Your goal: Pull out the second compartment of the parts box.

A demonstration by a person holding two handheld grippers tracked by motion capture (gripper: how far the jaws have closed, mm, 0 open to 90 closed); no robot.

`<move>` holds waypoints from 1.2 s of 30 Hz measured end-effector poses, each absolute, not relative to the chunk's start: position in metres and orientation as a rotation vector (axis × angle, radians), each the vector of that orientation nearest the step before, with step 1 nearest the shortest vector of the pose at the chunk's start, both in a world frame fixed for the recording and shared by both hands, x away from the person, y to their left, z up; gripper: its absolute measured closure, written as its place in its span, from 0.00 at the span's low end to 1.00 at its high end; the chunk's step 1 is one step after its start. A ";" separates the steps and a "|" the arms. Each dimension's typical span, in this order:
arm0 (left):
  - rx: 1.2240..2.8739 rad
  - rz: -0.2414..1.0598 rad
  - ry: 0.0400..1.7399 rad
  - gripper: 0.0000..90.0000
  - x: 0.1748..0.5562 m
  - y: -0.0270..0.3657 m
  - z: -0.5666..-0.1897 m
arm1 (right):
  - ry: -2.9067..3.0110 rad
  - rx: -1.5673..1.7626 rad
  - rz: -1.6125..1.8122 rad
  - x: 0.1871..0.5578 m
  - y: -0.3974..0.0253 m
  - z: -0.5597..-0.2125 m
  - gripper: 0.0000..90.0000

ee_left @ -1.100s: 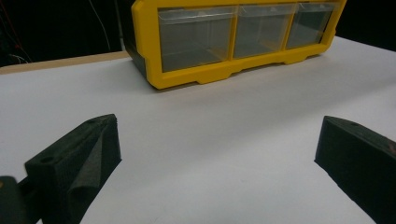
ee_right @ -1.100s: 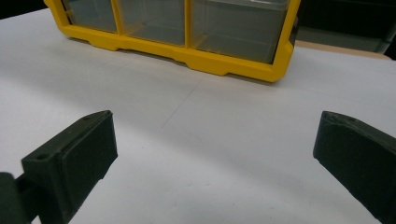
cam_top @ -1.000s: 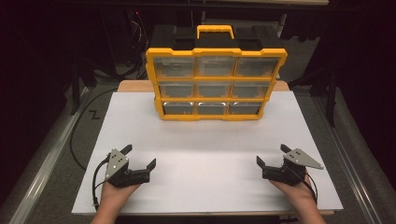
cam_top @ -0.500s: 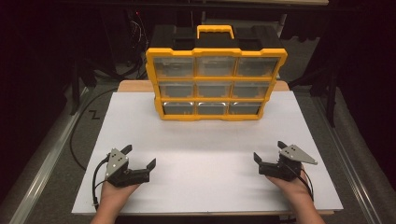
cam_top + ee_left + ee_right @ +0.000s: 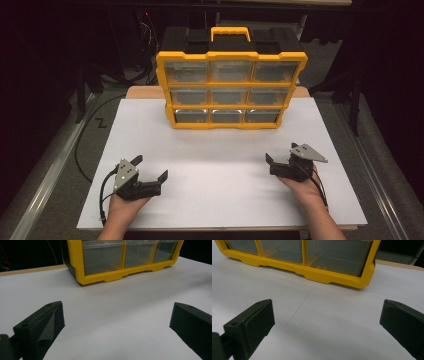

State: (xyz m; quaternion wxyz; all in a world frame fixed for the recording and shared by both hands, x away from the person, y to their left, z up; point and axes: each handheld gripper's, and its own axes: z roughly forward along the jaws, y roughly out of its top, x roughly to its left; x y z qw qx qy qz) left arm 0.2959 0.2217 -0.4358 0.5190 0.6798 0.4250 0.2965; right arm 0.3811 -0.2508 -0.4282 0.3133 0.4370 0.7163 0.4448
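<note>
A yellow drawer organizer (image 5: 231, 89) is stood upright at the far edge of the white table (image 5: 220, 200), its clear drawers faced toward the person for access. The left gripper (image 5: 149, 169) and right gripper (image 5: 280, 156) are rested well apart near the front, jaws spread wide, nothing held.

text: none legible | organizer (image 5: 231, 90): no readable label, possibly too small to tell
</note>
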 end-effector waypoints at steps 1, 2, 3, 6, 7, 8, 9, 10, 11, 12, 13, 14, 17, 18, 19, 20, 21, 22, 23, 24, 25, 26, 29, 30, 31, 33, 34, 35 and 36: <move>1.627 0.712 1.020 0.00 0.296 0.222 -0.436 | 1.889 1.152 1.173 0.381 -0.251 -0.428 0.01; 1.625 0.713 1.022 0.00 0.296 0.222 -0.436 | 1.887 1.153 1.169 0.384 -0.250 -0.428 0.01; 1.627 0.713 1.023 0.00 0.296 0.222 -0.436 | 1.885 1.153 1.170 0.386 -0.249 -0.428 0.01; 1.629 0.713 1.027 0.00 0.297 0.222 -0.436 | 1.880 1.154 1.180 0.393 -0.246 -0.426 0.01; 1.632 0.714 1.026 0.00 0.297 0.222 -0.437 | 1.874 1.151 1.176 0.395 -0.244 -0.426 0.01; 1.633 0.715 1.026 0.00 0.297 0.221 -0.437 | 1.873 1.146 1.170 0.397 -0.242 -0.426 0.01; 1.635 0.714 1.025 0.00 0.297 0.221 -0.437 | 1.870 1.144 1.166 0.400 -0.240 -0.426 0.01; 1.635 0.714 1.025 0.00 0.297 0.221 -0.437 | 1.869 1.147 1.162 0.402 -0.239 -0.427 0.01; 1.636 0.715 1.022 0.00 0.296 0.221 -0.437 | 1.866 1.158 1.163 0.404 -0.238 -0.426 0.01; 1.635 0.715 1.021 0.00 0.296 0.220 -0.437 | 1.864 1.159 1.169 0.406 -0.237 -0.426 0.01; 1.634 0.714 1.020 0.00 0.296 0.220 -0.436 | 1.860 1.161 1.172 0.408 -0.236 -0.425 0.01; 1.635 0.713 1.021 0.00 0.296 0.220 -0.437 | 1.848 1.148 1.179 0.410 -0.234 -0.424 0.01; 1.635 0.713 1.021 0.00 0.296 0.221 -0.437 | 1.852 1.137 1.178 0.410 -0.233 -0.424 0.01; 1.633 0.712 1.020 0.00 0.296 0.221 -0.436 | 1.857 1.136 1.176 0.410 -0.233 -0.424 0.01; 1.633 0.713 1.019 0.00 0.295 0.221 -0.436 | 1.861 1.133 1.165 0.410 -0.234 -0.425 0.01; 1.631 0.713 1.019 0.00 0.295 0.221 -0.436 | 1.865 1.131 1.162 0.409 -0.234 -0.425 0.01; 1.630 0.713 1.019 0.00 0.295 0.222 -0.436 | 1.863 1.131 1.158 0.408 -0.235 -0.423 0.01; 1.629 0.713 1.019 0.00 0.295 0.222 -0.436 | 1.863 1.131 1.158 0.408 -0.235 -0.423 0.01; 1.630 0.714 1.017 0.00 0.295 0.222 -0.436 | 1.861 1.126 1.154 0.407 -0.235 -0.423 0.01; 1.630 0.715 1.017 0.00 0.295 0.221 -0.436 | 1.862 1.119 1.152 0.406 -0.235 -0.422 0.01; 1.631 0.715 1.015 0.00 0.295 0.221 -0.436 | 1.863 1.118 1.149 0.406 -0.236 -0.422 0.01; 1.630 0.715 1.014 0.00 0.295 0.221 -0.436 | 1.864 1.115 1.146 0.405 -0.236 -0.422 0.01; 1.633 0.715 1.015 0.00 0.295 0.221 -0.436 | 1.873 1.104 1.129 0.403 -0.236 -0.421 0.01; 1.635 0.717 1.015 0.00 0.295 0.221 -0.436 | 1.878 1.100 1.123 0.403 -0.236 -0.421 0.01; 1.636 0.718 1.014 0.00 0.295 0.221 -0.436 | 1.878 1.098 1.115 0.402 -0.236 -0.421 0.01; 1.633 0.720 1.012 0.00 0.294 0.221 -0.436 | 1.881 1.089 1.094 0.401 -0.238 -0.422 0.01; 1.631 0.721 1.011 0.00 0.294 0.221 -0.436 | 1.881 1.089 1.094 0.401 -0.238 -0.422 0.01; 1.631 0.722 1.011 0.00 0.294 0.222 -0.436 | 1.890 1.082 1.070 0.400 -0.241 -0.423 0.01; 1.631 0.723 1.011 0.00 0.294 0.222 -0.436 | 1.890 1.082 1.070 0.400 -0.241 -0.423 0.01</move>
